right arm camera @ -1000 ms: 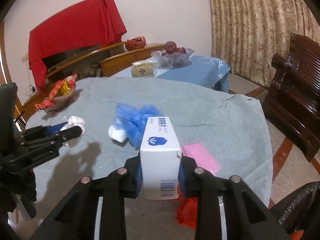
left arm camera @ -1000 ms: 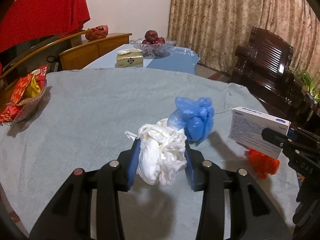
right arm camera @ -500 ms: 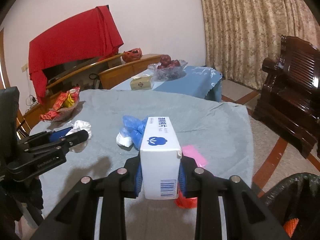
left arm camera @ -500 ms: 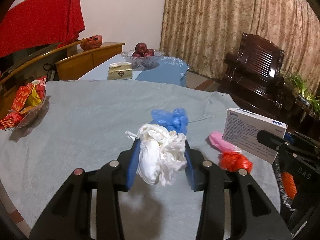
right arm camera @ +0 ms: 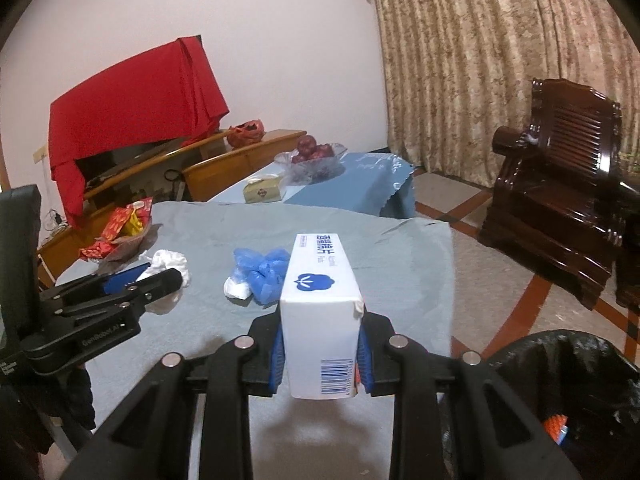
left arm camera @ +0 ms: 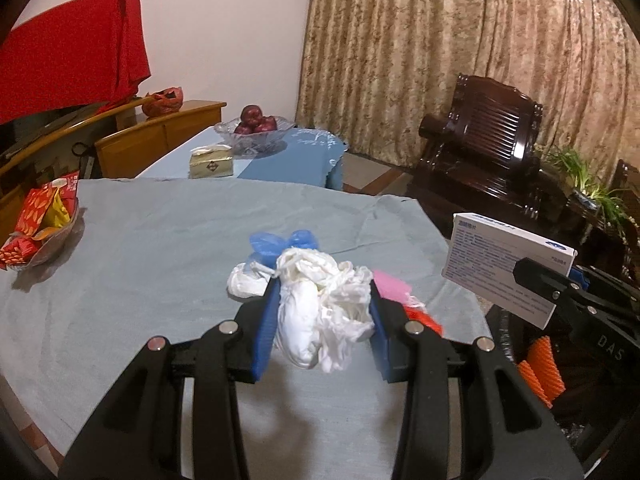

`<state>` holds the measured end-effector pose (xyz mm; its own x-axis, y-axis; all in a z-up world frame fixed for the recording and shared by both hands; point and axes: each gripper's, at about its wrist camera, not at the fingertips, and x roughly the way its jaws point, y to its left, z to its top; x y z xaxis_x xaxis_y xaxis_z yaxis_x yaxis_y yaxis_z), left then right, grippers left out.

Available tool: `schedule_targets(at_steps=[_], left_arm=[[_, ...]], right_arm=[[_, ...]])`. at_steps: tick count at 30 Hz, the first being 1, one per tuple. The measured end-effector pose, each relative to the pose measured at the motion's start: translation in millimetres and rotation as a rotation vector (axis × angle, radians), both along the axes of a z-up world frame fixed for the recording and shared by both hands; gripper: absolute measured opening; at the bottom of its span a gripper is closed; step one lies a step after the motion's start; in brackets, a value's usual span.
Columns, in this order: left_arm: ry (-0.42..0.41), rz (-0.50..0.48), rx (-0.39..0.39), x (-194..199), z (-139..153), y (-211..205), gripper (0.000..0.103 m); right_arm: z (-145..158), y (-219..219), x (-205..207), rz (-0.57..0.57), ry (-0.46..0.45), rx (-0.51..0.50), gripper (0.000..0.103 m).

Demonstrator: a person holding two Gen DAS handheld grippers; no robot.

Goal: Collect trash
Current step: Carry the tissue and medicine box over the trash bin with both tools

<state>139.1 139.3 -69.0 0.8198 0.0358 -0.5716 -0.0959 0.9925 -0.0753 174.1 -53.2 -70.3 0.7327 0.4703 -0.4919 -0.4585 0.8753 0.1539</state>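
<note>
Crumpled white tissue wad [left arm camera: 320, 312] pinched between the blue-padded jaws of the left gripper [left arm camera: 322, 320], held clear above the desk [left arm camera: 160, 248]. White carton with blue print [right arm camera: 320, 312] clamped end-on in the jaws of the right gripper [right arm camera: 320, 350], barcode end nearest the camera, likewise off the desk surface. Seen from the left wrist, same carton [left arm camera: 506, 266] at right, just above the rim of a black-lined trash bin [right arm camera: 568, 380] standing on the floor beside the desk; something orange [left arm camera: 540, 372] inside the bin.

Left on the grey-blue cloth of the desk: a bunched blue plastic bag [right arm camera: 262, 272] touching a smaller white scrap [right arm camera: 237, 289], plus a pink piece [left arm camera: 390, 286] and a red-orange scrap [left arm camera: 420, 316] near the desk edge, partly hidden behind the left jaws. Bowl of red and yellow snack packets [left arm camera: 38, 220] at the far left edge. Beyond, a lower table with blue cover [left arm camera: 296, 156], glass bowl of red fruit [left arm camera: 256, 126], tissue box [left arm camera: 211, 162]. Dark wooden armchair [right arm camera: 560, 184] and patterned curtain [left arm camera: 440, 40] behind.
</note>
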Motion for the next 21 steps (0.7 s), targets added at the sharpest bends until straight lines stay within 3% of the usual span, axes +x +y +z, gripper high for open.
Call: schedule_targets(at_steps=[21], left_arm=[[-0.036, -0.118, -0.010, -13, 20, -74, 0.039]], right_arm=[[22, -62, -34, -0.113, -0.051, 0.003, 0.029]])
